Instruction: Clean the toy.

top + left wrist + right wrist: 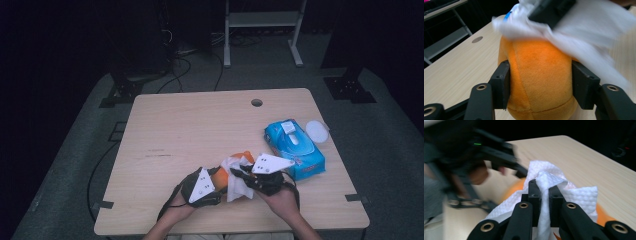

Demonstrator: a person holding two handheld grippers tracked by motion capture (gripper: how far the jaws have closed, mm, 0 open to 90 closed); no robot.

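Near the front edge of the table point(165, 120), the left gripper point(540, 82) has its jaws pressed against both sides of an orange plush toy point(540, 75), gripping it. Over the toy lies a white tissue point(554, 185), and the right gripper point(544, 192) has its jaws pressed together on a raised fold of that tissue (the sheet bunches up between the black pads). From above, both grippers meet just left of a blue wipes pack point(295, 147), with a small white lid point(317, 131) resting by the pack's far corner.
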